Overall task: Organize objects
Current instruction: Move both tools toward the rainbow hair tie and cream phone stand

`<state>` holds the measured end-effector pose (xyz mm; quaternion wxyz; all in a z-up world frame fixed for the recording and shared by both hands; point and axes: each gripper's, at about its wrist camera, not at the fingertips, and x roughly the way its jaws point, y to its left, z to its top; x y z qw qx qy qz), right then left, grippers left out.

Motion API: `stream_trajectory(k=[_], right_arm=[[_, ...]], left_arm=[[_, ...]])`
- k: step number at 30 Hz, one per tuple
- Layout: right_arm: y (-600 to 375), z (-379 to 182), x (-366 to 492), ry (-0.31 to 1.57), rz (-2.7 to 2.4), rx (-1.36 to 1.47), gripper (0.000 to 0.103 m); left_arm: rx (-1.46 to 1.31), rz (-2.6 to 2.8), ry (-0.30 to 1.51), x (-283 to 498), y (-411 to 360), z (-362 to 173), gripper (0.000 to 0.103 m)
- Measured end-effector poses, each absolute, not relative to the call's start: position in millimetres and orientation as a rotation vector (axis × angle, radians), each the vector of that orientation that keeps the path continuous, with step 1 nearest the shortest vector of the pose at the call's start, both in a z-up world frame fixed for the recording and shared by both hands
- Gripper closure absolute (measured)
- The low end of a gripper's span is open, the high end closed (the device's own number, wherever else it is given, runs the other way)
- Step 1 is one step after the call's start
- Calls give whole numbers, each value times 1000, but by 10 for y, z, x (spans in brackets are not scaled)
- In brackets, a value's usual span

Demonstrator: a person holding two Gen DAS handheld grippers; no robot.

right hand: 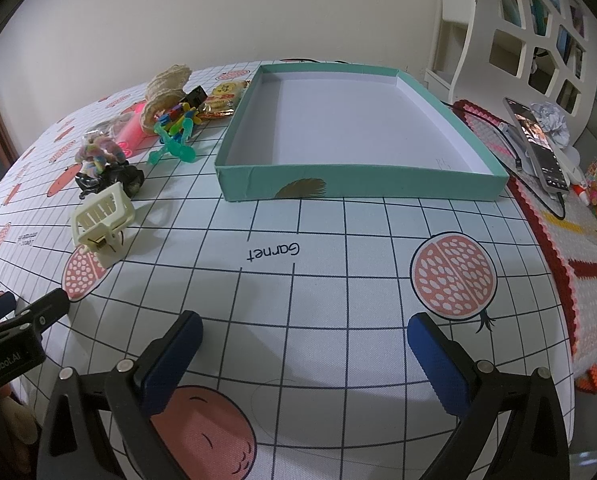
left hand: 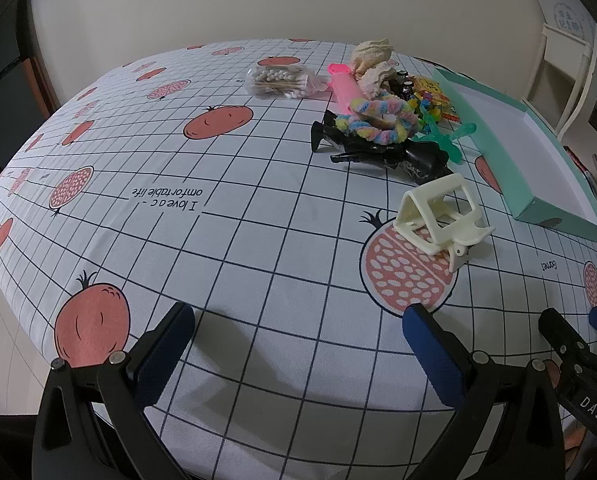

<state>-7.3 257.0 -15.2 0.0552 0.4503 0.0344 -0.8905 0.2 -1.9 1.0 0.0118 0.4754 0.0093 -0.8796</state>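
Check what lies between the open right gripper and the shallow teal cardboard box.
Nothing but bare grid-print tablecloth, with the printed word "Garnet". The right wrist view shows it: right gripper is open, teal box empty.

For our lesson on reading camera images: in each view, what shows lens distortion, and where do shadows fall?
Left wrist view: the tablecloth grid lines bow outward, dark corners frame the picture, and soft shadows lie ahead of the open left hand-held gripper. Right wrist view: the teal box has curved edges, and a shadow lies beside the cream hair clip.
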Motion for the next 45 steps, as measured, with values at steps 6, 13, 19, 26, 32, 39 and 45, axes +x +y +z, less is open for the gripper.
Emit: stream_trajectory(k=[6,13,19,26,32,39,45], right_arm=[[2571,-152,-73,104,-2703,1367,0],[2570,-153,-72,104,-2704,1366,0],[2572,-143,-79,101,-2696,1385,0],[2485,164,-94,97,-2695,1278,0],[2236,541,-198,198,-2649,1192,0],[1967,655,-389,158,-2566,1203,0],[1706,524,-474,224,-2504,1239,0]], left_arm=[[1488,-2741,29,7,-18,5,0],[1488,-2741,30,12,-20,6,0],[1503,-2735,30,0,-21,14,0],[1508,-2731,151,-42,-131,151,0],[1530,-2722,119,-259,-189,478,0],[1572,-2693,77,-637,-304,776,0],[1679,-2682,214,-926,-334,765,0]])
